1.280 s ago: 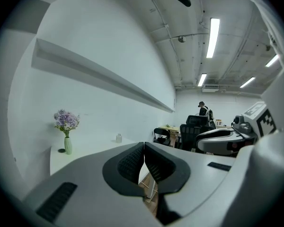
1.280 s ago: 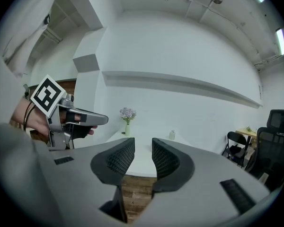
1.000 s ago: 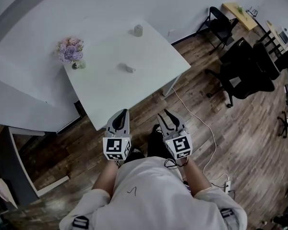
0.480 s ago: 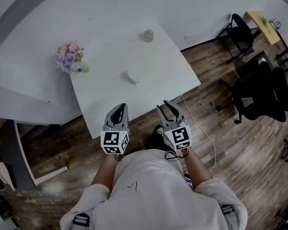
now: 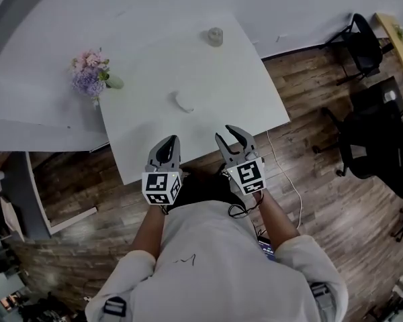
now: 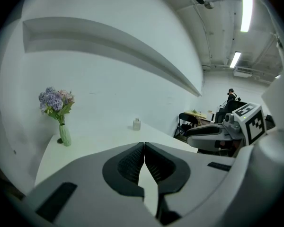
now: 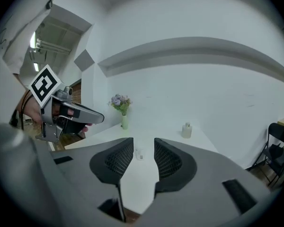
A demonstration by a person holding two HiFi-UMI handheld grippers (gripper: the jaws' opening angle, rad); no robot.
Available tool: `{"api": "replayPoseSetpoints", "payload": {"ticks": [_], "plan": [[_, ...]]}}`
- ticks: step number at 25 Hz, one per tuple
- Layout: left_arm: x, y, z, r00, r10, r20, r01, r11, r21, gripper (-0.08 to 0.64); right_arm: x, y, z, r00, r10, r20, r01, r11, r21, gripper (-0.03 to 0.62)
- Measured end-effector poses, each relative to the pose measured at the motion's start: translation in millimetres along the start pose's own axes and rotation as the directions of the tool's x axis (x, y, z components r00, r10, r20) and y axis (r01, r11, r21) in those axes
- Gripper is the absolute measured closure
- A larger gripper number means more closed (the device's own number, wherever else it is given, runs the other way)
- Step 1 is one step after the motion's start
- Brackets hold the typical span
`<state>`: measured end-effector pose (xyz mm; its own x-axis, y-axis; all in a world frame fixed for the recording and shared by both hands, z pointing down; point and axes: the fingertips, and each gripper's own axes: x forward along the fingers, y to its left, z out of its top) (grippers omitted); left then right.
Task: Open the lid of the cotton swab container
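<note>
Standing at the far left corner of the white table (image 5: 221,92), a pale vase of lilac flowers (image 5: 89,79) leans a little outward; the left gripper (image 5: 170,139) reaches just over the table's near edge, its jaws pressed together with nothing between them, as the left gripper view (image 6: 144,145) shows plainly. The cotton swab container (image 5: 182,101) lies near the middle of the table, well apart from both grippers and touched by neither; it is too small to tell how its lid sits. A small capped bottle (image 5: 215,36) stands close to the far edge; the right gripper (image 5: 228,134) hovers at the near edge beside the left one, its jaws opening and empty; in the right gripper view (image 7: 143,145) the container (image 7: 139,154) shows far off through the gap. Black chairs (image 5: 363,45) stand on the wooden floor (image 5: 309,166) past the table's right corner.
</note>
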<state>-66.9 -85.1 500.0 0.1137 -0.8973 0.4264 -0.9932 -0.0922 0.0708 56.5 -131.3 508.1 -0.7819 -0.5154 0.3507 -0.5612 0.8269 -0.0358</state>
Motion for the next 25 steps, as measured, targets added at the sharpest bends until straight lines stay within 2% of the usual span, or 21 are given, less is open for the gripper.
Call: {"api": "replayPoseSetpoints", "payload": {"ticks": [9,16,22,25], "plan": [[26,37,-40,0.995,0.017,-0.099,-0.023,0.998,-0.059,0.54,65,10,-38,0.992,0.064,-0.104,-0.063,0.998,0.02,0.447],[50,71,-59,0.988,-0.037,-0.152,0.024,0.996,-0.087,0.541,119,19,-54,0.984,0.054,-0.171,-0.052,0.998,0.016,0.423],[73,77,-75,0.975,-0.105,-0.197,0.091,0.993,-0.076,0.541,154,20,-67,0.975,0.044,-0.218,-0.04,0.999,0.024,0.397],[76,82,-84,0.969,-0.118,-0.216,0.1,0.991,-0.091,0.541,168,22,-73,0.971,0.043,-0.235,-0.036,0.999,0.031,0.391]]}}
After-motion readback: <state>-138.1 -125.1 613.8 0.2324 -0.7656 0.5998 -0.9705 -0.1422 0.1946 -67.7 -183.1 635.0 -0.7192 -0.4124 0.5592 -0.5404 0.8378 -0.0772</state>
